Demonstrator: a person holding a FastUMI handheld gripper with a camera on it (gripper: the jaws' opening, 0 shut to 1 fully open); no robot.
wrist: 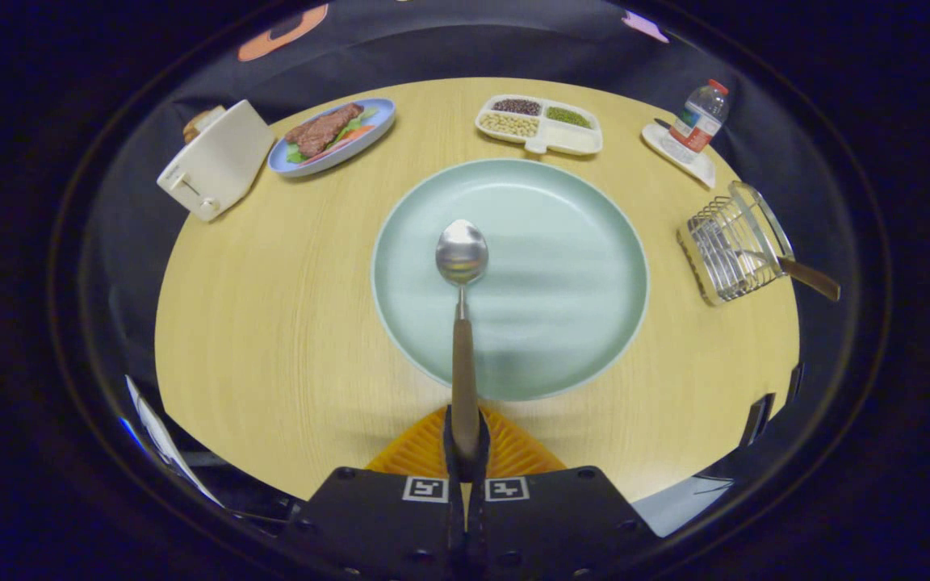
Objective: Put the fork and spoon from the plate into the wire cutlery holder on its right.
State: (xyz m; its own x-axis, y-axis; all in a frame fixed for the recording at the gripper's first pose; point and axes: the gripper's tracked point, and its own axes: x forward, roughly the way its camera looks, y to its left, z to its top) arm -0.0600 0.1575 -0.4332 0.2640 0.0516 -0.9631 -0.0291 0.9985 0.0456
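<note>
A spoon (462, 323) with a metal bowl and a brown handle sticks straight out ahead of my gripper (465, 440), whose fingers are shut on the handle's end. Its bowl hangs above the pale green plate (570, 266), which has nothing else on it. The wire cutlery holder (730, 242) stands to the right of the plate, leaning outward. A brown handle (810, 278) pokes out of its right side; what utensil it belongs to I cannot tell.
Round wooden table (271, 323). Beyond the plate: a white toaster (215, 161), a blue plate with meat and greens (332, 135), a white divided tray of beans (539, 123), and a water bottle (699, 117) on a small white dish.
</note>
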